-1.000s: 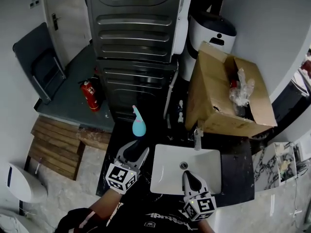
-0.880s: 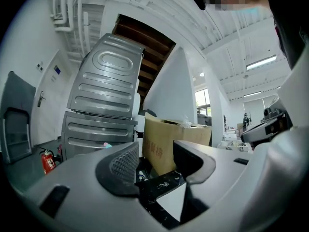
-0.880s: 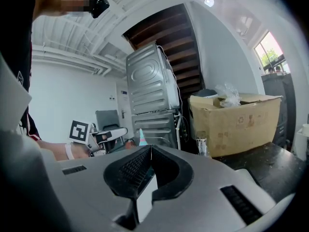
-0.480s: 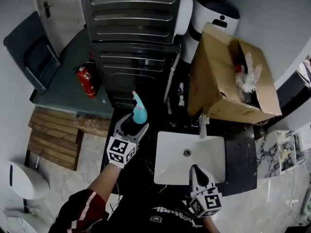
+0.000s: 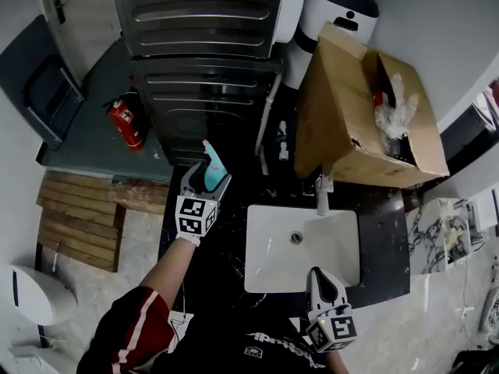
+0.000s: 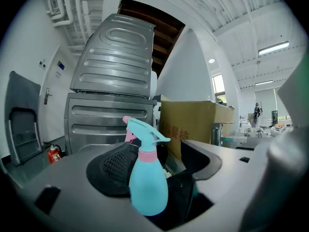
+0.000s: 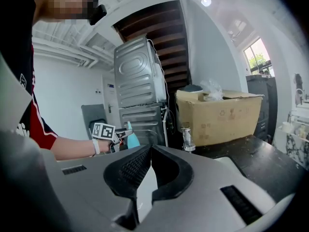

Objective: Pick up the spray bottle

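Between opening left fingers (image 6: 113,164), spray bottle (image 6: 147,187)

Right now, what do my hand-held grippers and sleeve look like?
The left hand-held gripper and right hand-held gripper have grey bodies, black ribbed pads and a black-and-white marker cube each; the sleeve is black and red with white stripes.

Head view steeply down, gripper views low, level, sharing cardboard box (image 5: 343,131)
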`<state>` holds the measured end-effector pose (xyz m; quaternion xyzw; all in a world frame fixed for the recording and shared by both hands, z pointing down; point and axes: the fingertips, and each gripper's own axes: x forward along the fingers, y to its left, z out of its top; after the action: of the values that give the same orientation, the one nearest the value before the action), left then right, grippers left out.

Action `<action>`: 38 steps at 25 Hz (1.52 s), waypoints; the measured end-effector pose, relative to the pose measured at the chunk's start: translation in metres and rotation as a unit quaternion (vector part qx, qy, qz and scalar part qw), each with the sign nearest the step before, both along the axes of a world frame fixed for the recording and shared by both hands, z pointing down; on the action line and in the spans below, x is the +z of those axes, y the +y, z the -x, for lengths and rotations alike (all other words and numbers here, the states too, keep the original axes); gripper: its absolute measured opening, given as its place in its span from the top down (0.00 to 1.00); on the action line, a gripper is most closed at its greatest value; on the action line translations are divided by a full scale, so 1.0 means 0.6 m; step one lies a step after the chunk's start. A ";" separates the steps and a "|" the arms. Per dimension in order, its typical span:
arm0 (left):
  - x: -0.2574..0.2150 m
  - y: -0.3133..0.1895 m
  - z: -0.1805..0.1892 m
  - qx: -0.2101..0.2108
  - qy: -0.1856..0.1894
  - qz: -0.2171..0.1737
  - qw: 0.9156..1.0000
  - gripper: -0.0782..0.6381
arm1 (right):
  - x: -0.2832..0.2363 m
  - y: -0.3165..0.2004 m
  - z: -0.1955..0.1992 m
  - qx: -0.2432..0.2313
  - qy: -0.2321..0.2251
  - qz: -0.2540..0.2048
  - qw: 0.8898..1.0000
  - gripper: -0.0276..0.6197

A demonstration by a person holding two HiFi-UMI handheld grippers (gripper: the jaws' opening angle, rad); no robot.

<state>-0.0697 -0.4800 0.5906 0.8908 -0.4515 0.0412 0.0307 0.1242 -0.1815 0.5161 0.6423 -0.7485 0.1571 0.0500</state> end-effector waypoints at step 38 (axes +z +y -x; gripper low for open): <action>-0.047 -0.011 -0.015 -0.012 -0.027 -0.022 0.999 0.67 | 0.004 0.043 -0.056 0.014 -0.001 0.001 1.000 0.90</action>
<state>-0.0607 -0.4869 0.5623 0.8845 -0.4633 0.0546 -0.0008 0.1577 -0.1560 0.5185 0.6528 -0.7391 0.1592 0.0482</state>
